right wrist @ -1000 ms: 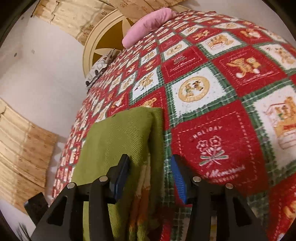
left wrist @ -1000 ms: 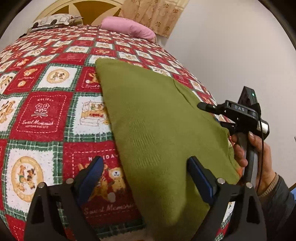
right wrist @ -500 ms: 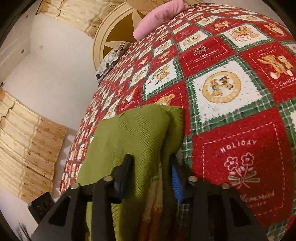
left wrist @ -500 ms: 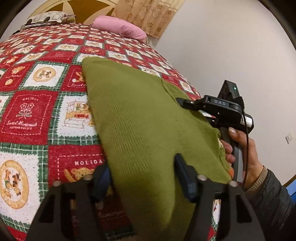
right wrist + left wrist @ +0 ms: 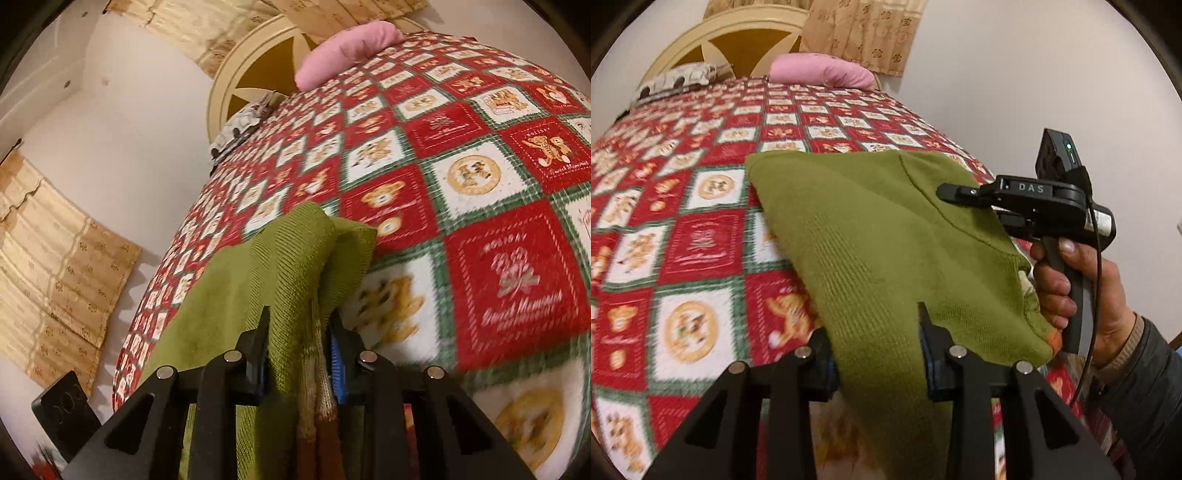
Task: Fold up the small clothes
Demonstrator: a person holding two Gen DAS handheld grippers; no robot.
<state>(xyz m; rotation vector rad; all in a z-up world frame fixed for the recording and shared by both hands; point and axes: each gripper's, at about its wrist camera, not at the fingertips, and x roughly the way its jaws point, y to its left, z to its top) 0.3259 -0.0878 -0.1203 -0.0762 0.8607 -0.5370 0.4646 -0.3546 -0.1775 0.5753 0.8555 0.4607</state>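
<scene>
While I look along my left gripper, its 2 black fingers are clamped on the near edge of a green sweater, with the knit pinched between the blue pads and hanging down past them toward the bottom of the view. The sweater is partly raised off the quilt, a red, white and green patchwork printed with teddy bears, and it stretches away from my left gripper toward the middle of the bed. Its far edge lies flat on the quilt, while its near right corner is held up. At that corner, seen from the left wrist camera, my right gripper pokes in from the right, held by a hand in a dark sleeve, its black body marked "DAS" and showing a small green light. From the right wrist camera, my right gripper is closed tight on a bunched fold of the sweater, with striped knit ribbing in tan and brown squeezed between the pads. The green cloth rises in a peak just beyond the fingertips and drapes down to the left. At the head of the bed a pink pillow lies against a cream headboard, with a patterned pillow to its left. Beige curtains hang on the pale wall behind.
</scene>
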